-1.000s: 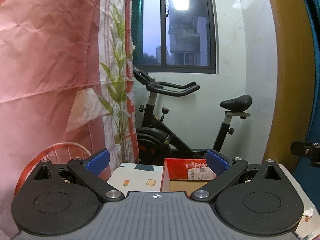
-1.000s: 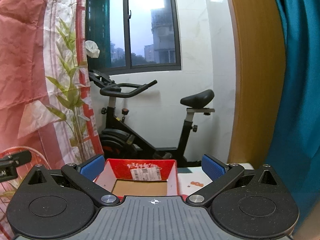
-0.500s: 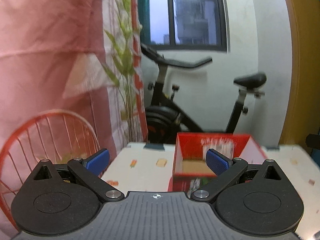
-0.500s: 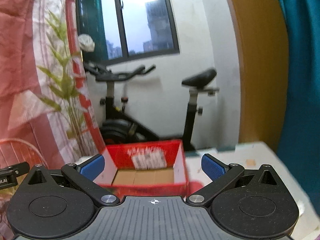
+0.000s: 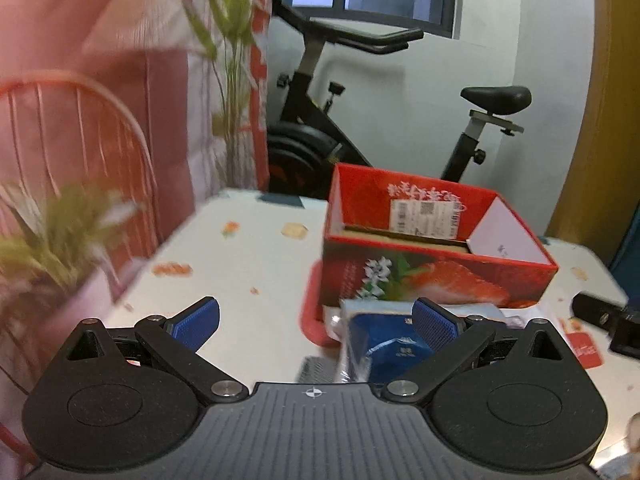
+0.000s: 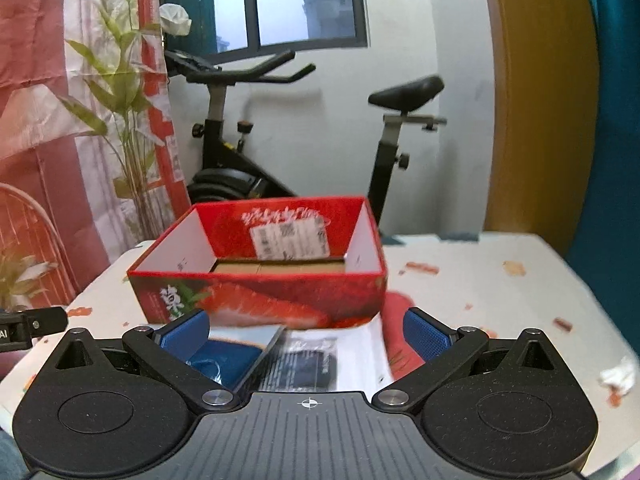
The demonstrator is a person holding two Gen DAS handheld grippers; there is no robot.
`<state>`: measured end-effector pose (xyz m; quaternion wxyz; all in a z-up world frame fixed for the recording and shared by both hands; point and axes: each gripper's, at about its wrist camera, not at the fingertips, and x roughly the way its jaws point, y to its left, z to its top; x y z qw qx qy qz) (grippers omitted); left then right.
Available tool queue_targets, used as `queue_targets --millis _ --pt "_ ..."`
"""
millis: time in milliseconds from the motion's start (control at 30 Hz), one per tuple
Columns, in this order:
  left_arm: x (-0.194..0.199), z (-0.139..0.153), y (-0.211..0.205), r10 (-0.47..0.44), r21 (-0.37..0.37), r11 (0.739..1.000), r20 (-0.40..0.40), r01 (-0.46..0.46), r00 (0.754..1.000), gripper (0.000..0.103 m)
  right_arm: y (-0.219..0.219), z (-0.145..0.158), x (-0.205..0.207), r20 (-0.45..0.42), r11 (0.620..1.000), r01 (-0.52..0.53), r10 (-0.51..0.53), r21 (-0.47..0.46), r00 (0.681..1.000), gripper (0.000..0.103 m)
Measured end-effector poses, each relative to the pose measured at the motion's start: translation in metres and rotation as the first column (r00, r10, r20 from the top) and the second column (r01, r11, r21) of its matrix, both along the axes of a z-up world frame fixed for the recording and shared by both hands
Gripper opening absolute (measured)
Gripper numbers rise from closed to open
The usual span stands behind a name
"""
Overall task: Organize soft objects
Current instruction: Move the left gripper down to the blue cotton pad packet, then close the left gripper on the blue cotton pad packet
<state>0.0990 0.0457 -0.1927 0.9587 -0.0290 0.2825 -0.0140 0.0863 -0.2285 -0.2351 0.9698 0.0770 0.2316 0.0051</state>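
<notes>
A red strawberry-print box [image 5: 436,268] [image 6: 260,292] stands open-topped on the white patterned table [image 5: 248,280] [image 6: 480,292]. In front of it lie soft plastic-wrapped packs: a blue one [image 5: 384,344] [image 6: 224,360] and a dark one [image 6: 308,368] on a white sheet. My left gripper [image 5: 316,322] is open above the table, its right finger over the blue pack. My right gripper [image 6: 306,330] is open, hovering over both packs, touching neither. The box's floor looks bare.
An exercise bike [image 6: 280,132] stands behind the table by a window. A red wire chair [image 5: 80,152] and a leafy plant [image 5: 60,252] are at the left. A red lid [image 6: 400,340] lies under the box. A crumpled tissue [image 6: 616,376] sits at the right.
Both grippers have tilted downward and moved closer to the table, bringing the box front and the packs into view. Jaws stayed open.
</notes>
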Motion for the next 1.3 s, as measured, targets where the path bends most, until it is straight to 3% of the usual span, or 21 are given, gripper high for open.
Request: queue_targets --millis 167,233,400,567,733,867,967,1033,1167,1300 --pt "0.019 -0.021 0.009 0.016 -0.032 0.999 -0.064 -0.019 0.998 0.103 -0.001 -0.024 0.014 -0.069 1.0 -0.016 0.016 0.004 0.997 0.103" --pt "0.027 -0.026 0.012 0.022 -0.045 0.999 -0.093 -0.026 0.995 0.103 -0.002 -0.031 0.023 -0.095 0.997 -0.067 0.07 0.036 0.993 0.103" --pt "0.042 -0.028 0.01 0.043 0.009 0.999 -0.108 -0.043 0.993 0.098 0.009 -0.04 0.048 -0.129 0.992 -0.12 0.125 0.046 0.984 0.092" --pt "0.053 -0.03 0.015 0.023 -0.072 0.997 -0.142 -0.033 0.99 0.088 0.018 -0.037 0.063 -0.139 0.982 -0.172 0.182 0.079 0.973 0.084" --pt "0.062 -0.028 0.026 -0.046 -0.229 0.973 -0.116 0.018 0.992 0.087 0.022 -0.039 0.071 -0.151 0.97 -0.212 0.228 0.119 0.962 0.077" --pt "0.078 -0.021 0.02 -0.107 -0.251 0.965 -0.113 0.075 0.988 0.084 0.027 -0.041 0.077 -0.164 0.962 -0.24 0.26 0.13 0.952 0.077" --pt "0.085 -0.025 0.01 -0.143 -0.266 0.958 -0.13 0.104 0.981 0.075 0.026 -0.045 0.079 -0.168 0.958 -0.249 0.272 0.144 0.948 0.077" --pt "0.085 -0.034 0.003 -0.166 -0.279 0.953 -0.152 0.118 0.974 0.068 0.024 -0.048 0.079 -0.17 0.955 -0.251 0.276 0.155 0.946 0.076" --pt "0.084 -0.058 -0.001 -0.203 -0.372 0.921 -0.199 0.118 0.959 0.062 0.02 -0.055 0.076 -0.172 0.951 -0.255 0.285 0.176 0.943 0.076" --pt "0.08 -0.074 -0.004 -0.216 -0.374 0.919 -0.205 0.127 0.955 0.052 0.02 -0.059 0.072 -0.165 0.95 -0.266 0.292 0.162 0.942 0.076"
